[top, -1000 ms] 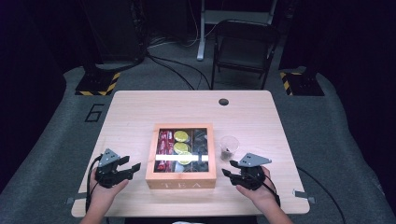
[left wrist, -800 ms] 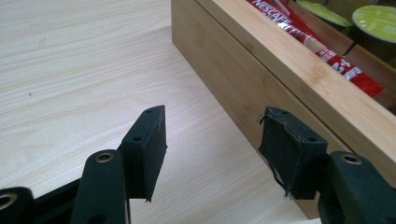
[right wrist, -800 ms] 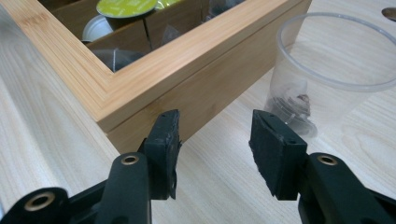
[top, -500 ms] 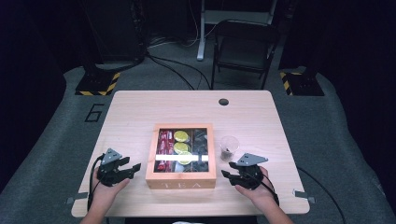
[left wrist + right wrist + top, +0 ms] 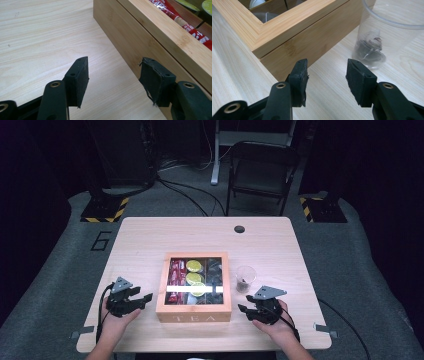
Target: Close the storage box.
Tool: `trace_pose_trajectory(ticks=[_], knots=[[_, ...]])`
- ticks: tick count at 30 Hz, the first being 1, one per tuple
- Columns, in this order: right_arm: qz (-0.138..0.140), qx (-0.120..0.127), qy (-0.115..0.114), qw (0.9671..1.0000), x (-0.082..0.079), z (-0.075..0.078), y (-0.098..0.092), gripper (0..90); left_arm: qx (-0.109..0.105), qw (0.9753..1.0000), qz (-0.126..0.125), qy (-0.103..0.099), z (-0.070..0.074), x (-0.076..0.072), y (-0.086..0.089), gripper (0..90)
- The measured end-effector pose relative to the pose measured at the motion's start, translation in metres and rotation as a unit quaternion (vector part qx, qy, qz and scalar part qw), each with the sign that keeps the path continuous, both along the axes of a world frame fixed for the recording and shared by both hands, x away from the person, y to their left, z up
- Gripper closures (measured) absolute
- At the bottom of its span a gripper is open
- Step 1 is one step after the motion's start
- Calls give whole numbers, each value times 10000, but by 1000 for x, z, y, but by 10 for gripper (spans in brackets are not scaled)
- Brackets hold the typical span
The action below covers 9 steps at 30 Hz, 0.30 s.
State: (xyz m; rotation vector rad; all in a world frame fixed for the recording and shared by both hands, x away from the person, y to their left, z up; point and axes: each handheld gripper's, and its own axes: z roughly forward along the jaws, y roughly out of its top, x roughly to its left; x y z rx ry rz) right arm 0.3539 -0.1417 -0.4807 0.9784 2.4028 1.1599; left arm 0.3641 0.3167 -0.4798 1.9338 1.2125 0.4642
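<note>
Now, tea box point(image 5: 194, 312) between left gripper point(image 5: 141, 300), right gripper point(image 5: 243, 311)

The high view is soft and low in detail: light falls from above on the table point(image 5: 150, 240), while the surroundings sink to black. A white glare bar crosses the tea box point(image 5: 194, 289) lid. Both gripper views are bright, sharp and evenly lit.

Two black tools are seen, the left tool point(image 5: 146, 298) and the right tool point(image 5: 243, 309). Each is topped by a grey three-cornered plate and trailed by a black cable. Flat black pads point(image 5: 79, 79) with small screw holes and round brass rivets are carried by the jaws. No sleeves are worn.
</note>
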Motion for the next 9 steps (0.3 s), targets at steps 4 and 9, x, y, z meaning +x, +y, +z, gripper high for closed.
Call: trace_pose_trajectory(ticks=[4, 9], knots=[[-109, 63, 11, 9999, -2, 1, -2, 512, -17, 10000, -31, -5, 0, 3, -2, 396], [-175, 150, -68, 9997, -5, 4, -6, 502, -16, 10000, -50, -41, 1, 4, -4, 394]])
